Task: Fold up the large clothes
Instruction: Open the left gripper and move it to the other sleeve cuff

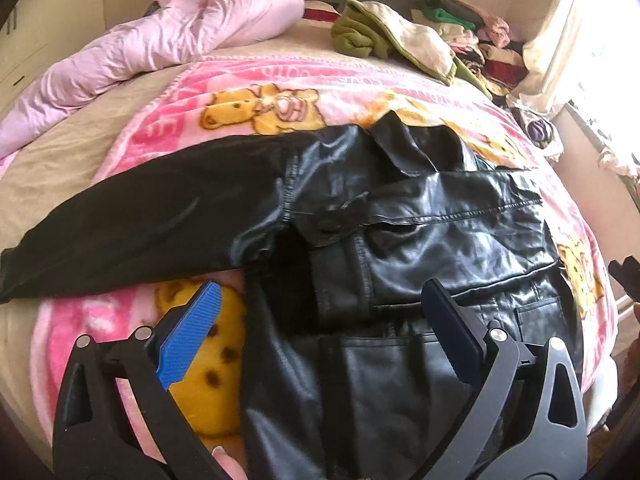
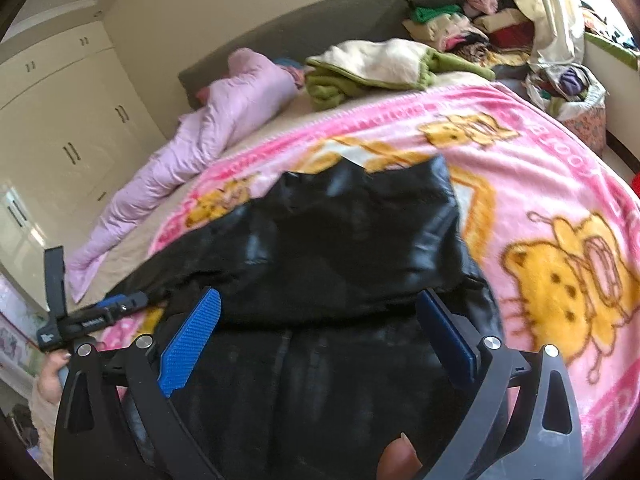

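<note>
A black leather jacket [image 1: 440,232] lies front up on the pink cartoon blanket [image 1: 168,132]. One sleeve [image 1: 140,220] stretches out to the left, and the right side is folded in over the body. My left gripper [image 1: 320,292] hangs open above the jacket's lower part, with nothing between its blue pads [image 1: 188,336]. In the right wrist view the jacket [image 2: 340,240] is dark and a little blurred. My right gripper [image 2: 318,300] is open above it and holds nothing. The left gripper [image 2: 99,275] shows at that view's left edge, also wide open.
A pale pink duvet [image 1: 160,40] lies crumpled at the far left of the bed. A green and cream blanket [image 1: 400,36] and a pile of mixed clothes [image 1: 480,40] sit at the far right. Wardrobes [image 2: 60,120] line the left wall, and a curtain [image 1: 560,32] hangs on the right.
</note>
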### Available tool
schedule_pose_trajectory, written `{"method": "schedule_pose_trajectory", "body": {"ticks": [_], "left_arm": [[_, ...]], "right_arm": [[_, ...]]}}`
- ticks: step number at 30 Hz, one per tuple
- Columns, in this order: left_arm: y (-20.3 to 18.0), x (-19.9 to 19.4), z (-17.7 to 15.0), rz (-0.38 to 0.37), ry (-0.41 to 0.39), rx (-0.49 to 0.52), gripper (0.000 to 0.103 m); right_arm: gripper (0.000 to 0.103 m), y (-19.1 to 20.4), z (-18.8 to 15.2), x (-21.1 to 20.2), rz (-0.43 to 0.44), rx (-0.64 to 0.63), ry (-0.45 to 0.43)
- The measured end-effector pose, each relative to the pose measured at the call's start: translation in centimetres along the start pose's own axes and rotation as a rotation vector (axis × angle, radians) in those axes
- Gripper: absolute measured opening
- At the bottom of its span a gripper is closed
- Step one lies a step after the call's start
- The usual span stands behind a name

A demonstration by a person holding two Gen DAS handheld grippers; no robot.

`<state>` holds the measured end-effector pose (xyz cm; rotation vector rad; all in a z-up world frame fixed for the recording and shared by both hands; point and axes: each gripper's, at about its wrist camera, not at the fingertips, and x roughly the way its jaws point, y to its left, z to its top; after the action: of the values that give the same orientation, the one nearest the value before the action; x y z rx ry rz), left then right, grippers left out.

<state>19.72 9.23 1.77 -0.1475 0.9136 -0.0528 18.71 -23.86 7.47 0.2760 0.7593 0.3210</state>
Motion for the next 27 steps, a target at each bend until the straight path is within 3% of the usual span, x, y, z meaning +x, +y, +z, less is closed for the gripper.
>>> {"method": "schedule_pose_trajectory", "body": {"ticks": [17, 27], "left_arm": [[6.4, -3.4, 0.0, 0.060, -0.059, -0.102, 0.094], [11.2, -4.6, -0.1, 0.097, -0.087, -0.192, 0.094]], "right_arm": [[0.098, 10.4, 2.8, 2.5, 0.140, -0.125, -0.032], [0.098, 15.2, 3.0, 5.8, 0.166, -0.184, -0.003]]}}
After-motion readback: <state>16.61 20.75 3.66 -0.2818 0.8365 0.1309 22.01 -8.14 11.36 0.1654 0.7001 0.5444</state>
